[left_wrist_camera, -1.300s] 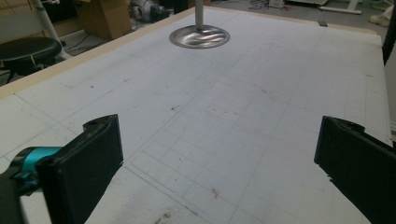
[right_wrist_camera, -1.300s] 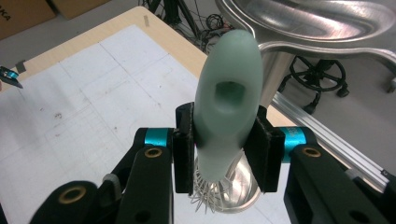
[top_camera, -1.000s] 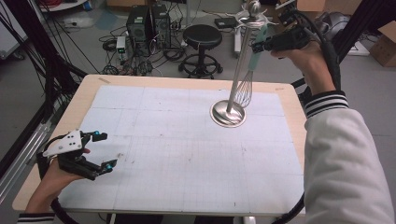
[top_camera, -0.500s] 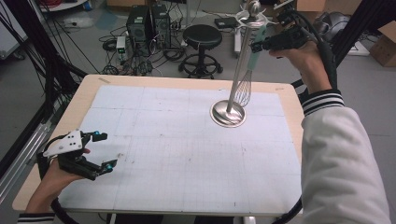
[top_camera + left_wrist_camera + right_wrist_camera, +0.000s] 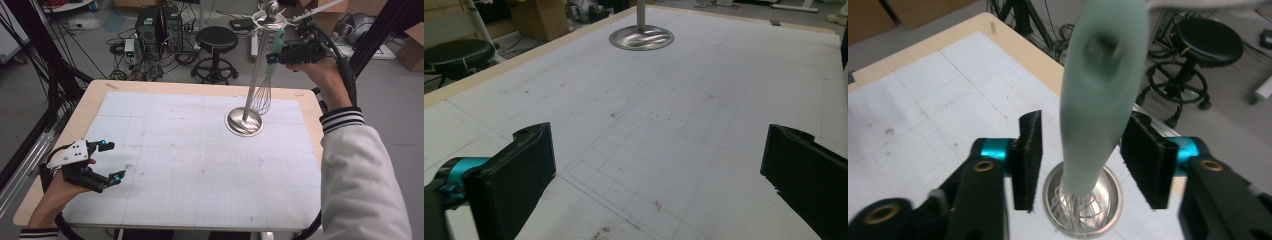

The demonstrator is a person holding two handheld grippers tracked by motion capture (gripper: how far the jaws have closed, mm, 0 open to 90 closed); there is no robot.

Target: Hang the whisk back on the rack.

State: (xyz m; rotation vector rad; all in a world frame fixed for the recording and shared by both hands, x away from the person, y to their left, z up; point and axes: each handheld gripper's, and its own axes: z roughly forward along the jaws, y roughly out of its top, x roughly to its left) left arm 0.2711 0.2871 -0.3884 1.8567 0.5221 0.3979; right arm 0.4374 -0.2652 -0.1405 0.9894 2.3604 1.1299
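A metal stand [image 5: 244,122] with a round base and a tall pole is on the mat at the far right. Its base [image 5: 641,37] also appears far ahead in the left gripper view. A whisk [image 5: 261,100] with a pale green handle [image 5: 1100,75] hangs beside the pole, its wires just above the base. My right gripper [image 5: 274,54] is raised high, and its jaws stand open on either side of the handle [image 5: 1083,160] with small gaps. My left gripper [image 5: 114,160] rests low at the mat's front left, open with nothing between its jaws [image 5: 659,170].
A white gridded mat [image 5: 190,165] covers the wooden table [image 5: 90,102]. Beyond the far edge stand a black stool [image 5: 216,40], computer cases and tangled cables on the floor. A black frame post [image 5: 35,60] rises at the left.
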